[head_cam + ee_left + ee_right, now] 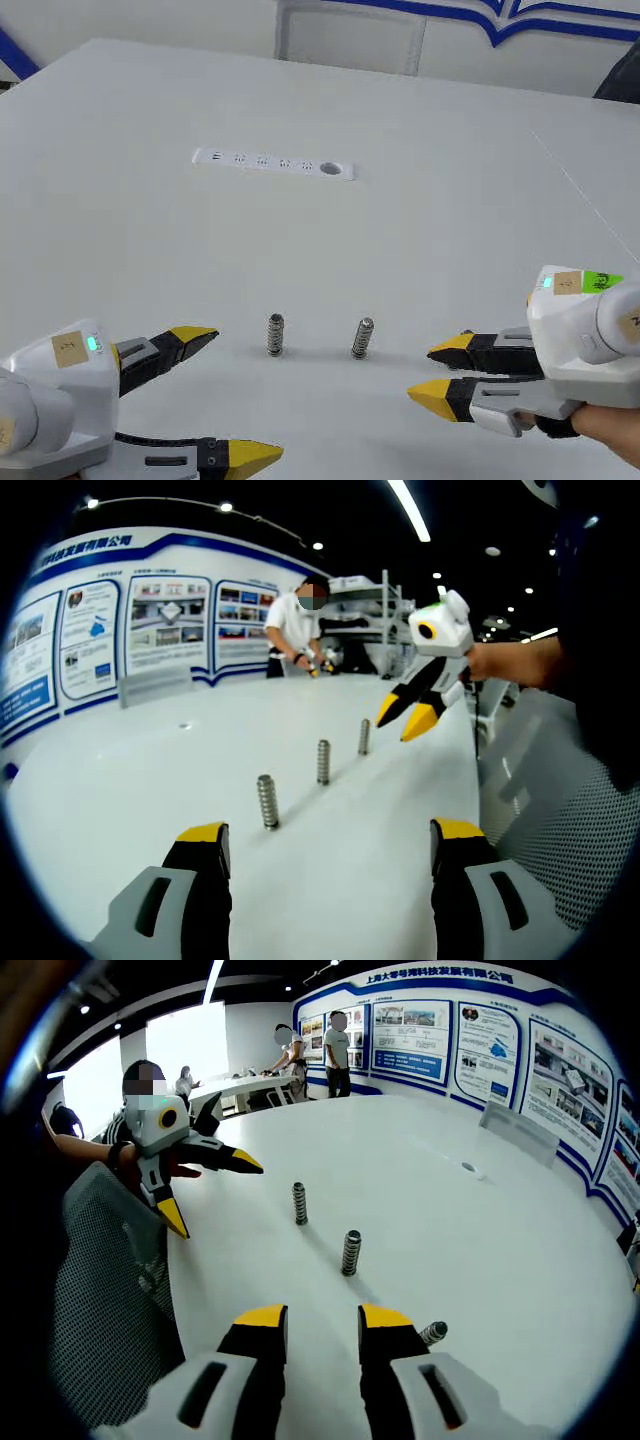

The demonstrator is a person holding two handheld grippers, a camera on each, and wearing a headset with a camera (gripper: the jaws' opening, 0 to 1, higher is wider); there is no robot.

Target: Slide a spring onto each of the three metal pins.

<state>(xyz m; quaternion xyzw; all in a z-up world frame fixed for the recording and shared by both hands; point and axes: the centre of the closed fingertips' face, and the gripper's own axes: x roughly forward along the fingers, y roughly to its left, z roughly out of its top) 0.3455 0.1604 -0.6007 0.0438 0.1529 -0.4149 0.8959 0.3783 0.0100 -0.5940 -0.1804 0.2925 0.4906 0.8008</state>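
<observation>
Three short metal pins stand upright in a row on the white table, each with a spring on it. In the left gripper view they are the near pin point(267, 801), the middle pin point(323, 762) and the far pin point(364, 737). The head view shows two of them, a left pin point(275, 335) and a right pin point(362, 338). My left gripper point(235, 395) point(330, 830) is wide open and empty, just left of the row. My right gripper point(430, 371) point(323, 1315) is open by a narrow gap and empty. It sits at the row's right end with one sprung pin point(432, 1333) beside its right finger.
A white power strip point(272, 163) lies further back on the table point(450, 200). The table's near edge runs close behind both grippers. A mesh chair back point(110, 1300) stands at that edge. People stand at a far table point(240, 1085).
</observation>
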